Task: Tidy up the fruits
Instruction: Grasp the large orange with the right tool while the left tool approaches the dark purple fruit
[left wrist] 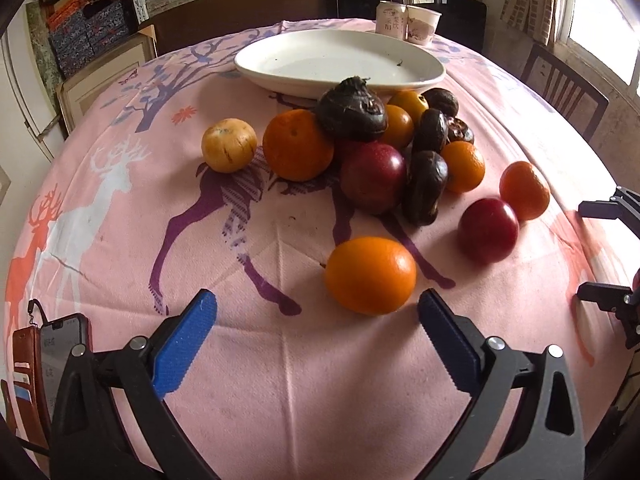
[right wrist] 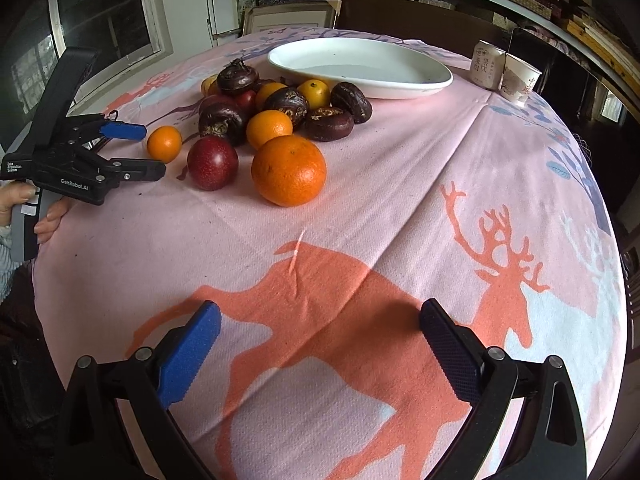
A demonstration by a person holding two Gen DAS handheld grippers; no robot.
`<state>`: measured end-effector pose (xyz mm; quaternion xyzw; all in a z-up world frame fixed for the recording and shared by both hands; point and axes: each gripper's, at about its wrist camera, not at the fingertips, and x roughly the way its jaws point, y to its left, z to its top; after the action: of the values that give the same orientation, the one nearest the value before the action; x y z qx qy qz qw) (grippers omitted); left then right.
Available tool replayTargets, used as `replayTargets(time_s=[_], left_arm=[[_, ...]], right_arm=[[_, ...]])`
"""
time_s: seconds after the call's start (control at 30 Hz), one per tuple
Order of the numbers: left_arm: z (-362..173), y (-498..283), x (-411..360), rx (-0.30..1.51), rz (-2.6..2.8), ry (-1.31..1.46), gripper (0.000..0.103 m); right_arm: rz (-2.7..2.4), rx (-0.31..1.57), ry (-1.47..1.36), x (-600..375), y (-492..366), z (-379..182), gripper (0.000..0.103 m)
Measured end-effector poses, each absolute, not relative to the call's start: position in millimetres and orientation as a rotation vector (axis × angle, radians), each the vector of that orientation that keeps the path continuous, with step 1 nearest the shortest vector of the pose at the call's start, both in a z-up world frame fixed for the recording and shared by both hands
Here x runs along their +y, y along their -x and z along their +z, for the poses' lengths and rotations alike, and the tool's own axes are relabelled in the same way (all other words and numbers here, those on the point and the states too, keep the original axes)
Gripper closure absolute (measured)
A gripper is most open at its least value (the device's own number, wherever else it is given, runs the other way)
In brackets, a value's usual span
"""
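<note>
Nothing sorted yet, by the look of it: the white plate point(left wrist: 340, 65) lies bare at the far side and every fruit sits on the desk point(left wrist: 280, 400) cloth.

Left gripper point(left wrist: 318, 322): jaws spread wide, holding nothing. Blue ribbed pads, black frame. Just ahead of the jaws, slightly toward the right-hand jaw, a lone orange point(left wrist: 370, 275), smooth, glossy, a little oval; judged the likeliest first pick. Beyond it and to the right, a dark red round fruit point(left wrist: 488, 224), waxy skin, with a small orange mandarin point(left wrist: 525, 189) just behind.

Farther ahead, the main heap point(left wrist: 384, 144): oranges with dimpled peel, another red fruit, and several dark brown, wrinkled, dull-skinned fruits, one perched on top. Left of the heap, apart from it, a pale yellow speckled fruit point(left wrist: 229, 145).

Plate touches or nearly touches the heap's far edge; oval, shallow, glazed. Behind it a can point(left wrist: 390, 18) and a paper cup point(left wrist: 423, 24).

Right gripper point(right wrist: 320, 322): jaws equally wide, empty, over bare pink cloth with a woven, towel-like nap and printed deer. Fruits lie well ahead and to its left.

Whole task remains.
</note>
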<state>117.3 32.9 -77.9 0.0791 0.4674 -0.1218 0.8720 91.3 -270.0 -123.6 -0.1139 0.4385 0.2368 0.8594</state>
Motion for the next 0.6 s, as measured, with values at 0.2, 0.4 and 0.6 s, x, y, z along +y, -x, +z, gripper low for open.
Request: replayTargets(time_s=[0.2, 0.4, 0.6], left_arm=[[-73, -117, 15, 0.942, -0.312, -0.201, 0.004], [-75, -119, 15, 0.957, -0.363, -0.165, 0.038], [-76, -121, 10, 0.955, -0.392, -0.172, 0.038]], right_arm=[[0.536, 0.848, 0.154, -258, -111, -109, 0.003], [0.527, 0.831, 0.114, -245, -138, -105, 0.004], [0.559, 0.886, 0.092, -236, -151, -113, 0.025]])
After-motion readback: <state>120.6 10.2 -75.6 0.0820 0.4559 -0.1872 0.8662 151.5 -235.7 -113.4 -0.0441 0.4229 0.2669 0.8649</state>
